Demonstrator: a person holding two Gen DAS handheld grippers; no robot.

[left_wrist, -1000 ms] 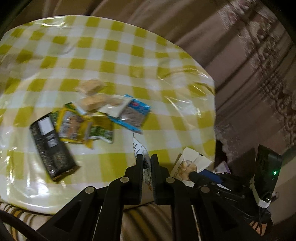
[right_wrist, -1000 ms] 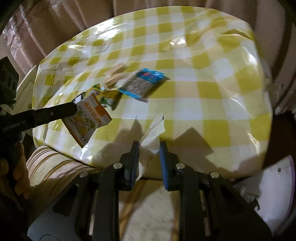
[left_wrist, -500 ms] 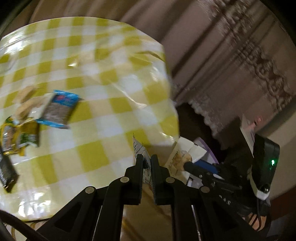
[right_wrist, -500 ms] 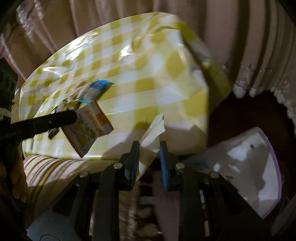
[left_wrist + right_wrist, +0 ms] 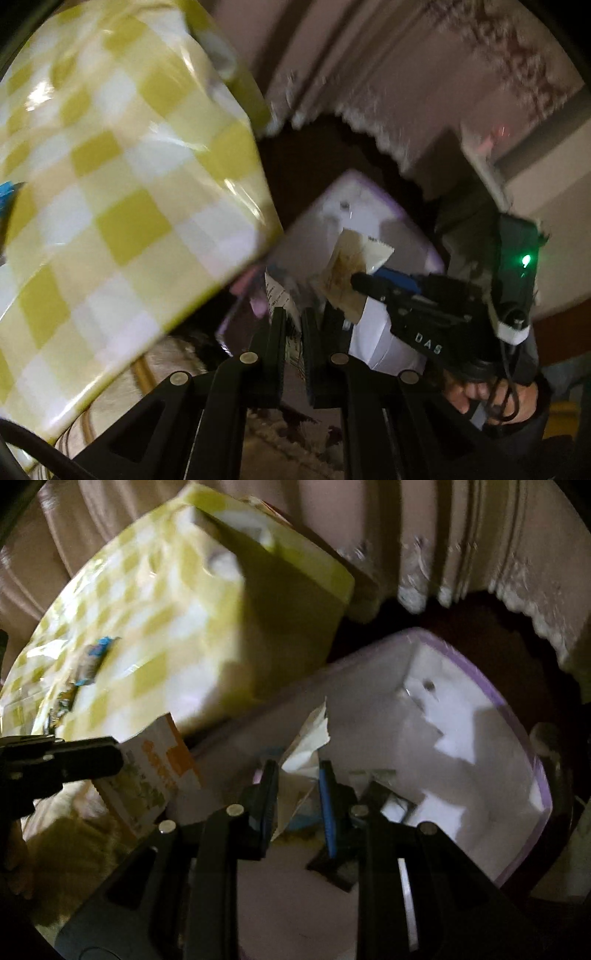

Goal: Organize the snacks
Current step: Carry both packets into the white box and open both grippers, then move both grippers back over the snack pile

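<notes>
My left gripper (image 5: 293, 314) is shut on an orange-and-white snack packet (image 5: 282, 297), seen edge-on; its printed face shows in the right wrist view (image 5: 151, 771). My right gripper (image 5: 295, 775) is shut on a cream snack packet (image 5: 304, 746), which also shows in the left wrist view (image 5: 351, 266). Both hold their packets above a white bin with a purple rim (image 5: 517, 720) that stands on the floor beside the table; the bin also shows in the left wrist view (image 5: 369, 195). Other snacks (image 5: 88, 661) lie on the yellow checked tablecloth (image 5: 166, 602).
The table with the checked cloth (image 5: 110, 184) is to the left of the bin. Curtains (image 5: 406, 55) hang behind. A striped cushion or seat (image 5: 74, 849) lies below the table's edge. Small items lie in the bin's bottom (image 5: 391, 805).
Both grippers have swung right, off the table, and now hang over the white bin. Each still holds its packet. The view is blurred by motion.
</notes>
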